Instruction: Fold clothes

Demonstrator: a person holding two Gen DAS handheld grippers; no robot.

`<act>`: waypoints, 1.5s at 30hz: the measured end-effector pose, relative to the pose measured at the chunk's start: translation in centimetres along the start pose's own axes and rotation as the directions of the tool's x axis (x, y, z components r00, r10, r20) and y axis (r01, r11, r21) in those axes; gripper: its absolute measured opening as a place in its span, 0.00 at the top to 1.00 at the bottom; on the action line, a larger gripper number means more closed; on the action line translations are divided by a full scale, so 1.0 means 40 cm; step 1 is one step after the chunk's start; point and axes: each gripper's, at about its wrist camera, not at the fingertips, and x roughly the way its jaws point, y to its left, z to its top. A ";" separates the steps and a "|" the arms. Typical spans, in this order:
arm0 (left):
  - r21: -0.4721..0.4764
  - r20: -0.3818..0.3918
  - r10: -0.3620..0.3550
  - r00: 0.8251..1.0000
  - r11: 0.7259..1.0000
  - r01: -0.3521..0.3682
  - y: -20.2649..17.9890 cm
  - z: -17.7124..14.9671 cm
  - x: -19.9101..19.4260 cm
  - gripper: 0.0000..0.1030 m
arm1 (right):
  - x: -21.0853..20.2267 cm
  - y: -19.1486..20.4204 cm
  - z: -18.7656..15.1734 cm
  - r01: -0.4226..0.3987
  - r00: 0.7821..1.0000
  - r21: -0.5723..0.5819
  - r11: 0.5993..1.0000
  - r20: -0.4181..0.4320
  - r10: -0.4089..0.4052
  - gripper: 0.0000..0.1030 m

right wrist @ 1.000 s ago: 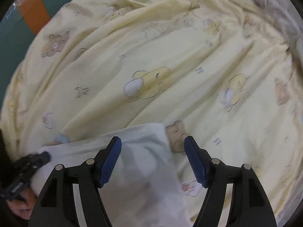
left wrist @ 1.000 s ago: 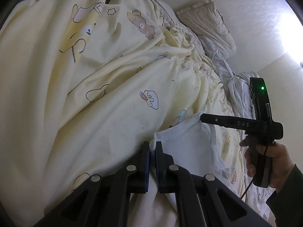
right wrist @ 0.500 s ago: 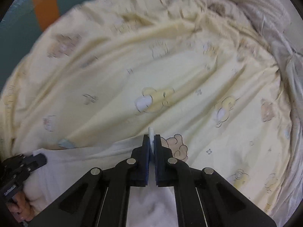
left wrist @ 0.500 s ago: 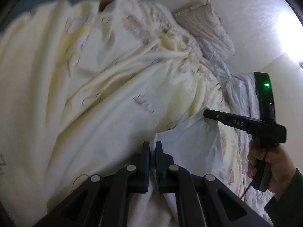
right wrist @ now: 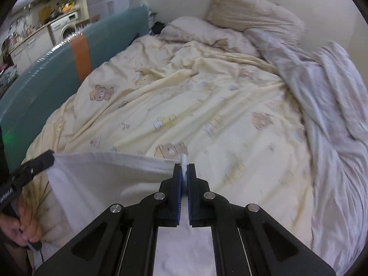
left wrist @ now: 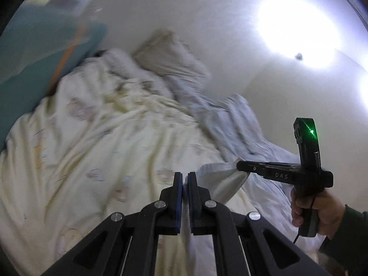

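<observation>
Currently the white garment (right wrist: pixel 110 179) hangs above the bed (right wrist: pixel 207 105), its top edge stretched taut between your two claws. Left claw (left wrist: pixel 185 181) and right claw (right wrist: pixel 184 177) each pinch one end of that edge, equally near. Lower garment is cut off below both frames; left view is motion-blurred.

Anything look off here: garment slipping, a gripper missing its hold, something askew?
Nothing stands out. Both the left gripper and right gripper are shut on the white garment, its top edge stretched between them above the yellow duvet.
</observation>
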 end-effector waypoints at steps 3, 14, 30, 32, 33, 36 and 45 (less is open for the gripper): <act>0.096 -0.076 -0.056 0.996 0.993 0.063 -0.058 -0.034 0.008 0.96 | -0.095 -0.018 -0.076 0.025 0.999 0.042 0.999 0.028 -0.026 0.97; 0.363 -0.416 -0.147 0.897 0.878 0.312 -0.263 -0.256 -0.059 0.96 | -0.316 0.002 -0.431 0.061 0.997 0.207 0.977 0.043 -0.071 0.97; 0.624 -0.596 0.064 0.801 0.665 0.411 -0.383 -0.580 -0.101 0.91 | -0.227 -0.041 -0.811 0.153 0.985 0.446 0.882 -0.139 -0.100 0.95; 0.562 -0.634 -0.003 0.773 0.685 0.464 -0.384 -0.561 -0.135 0.77 | -0.226 -0.044 -0.844 0.170 0.981 0.462 0.871 -0.164 -0.105 0.94; 0.515 -0.660 -0.050 0.750 0.696 0.500 -0.385 -0.549 -0.159 0.73 | -0.225 -0.046 -0.860 0.178 0.979 0.469 0.865 -0.176 -0.106 0.88; 0.432 -0.678 -0.127 0.724 0.728 0.532 -0.355 -0.509 -0.214 0.71 | -0.245 -0.051 -0.898 0.197 0.973 0.490 0.849 -0.205 -0.108 0.86; 0.194 -0.610 -0.159 0.776 0.920 0.341 -0.234 -0.425 -0.106 0.71 | -0.277 0.024 -0.790 0.133 0.991 0.534 0.835 -0.089 -0.100 0.86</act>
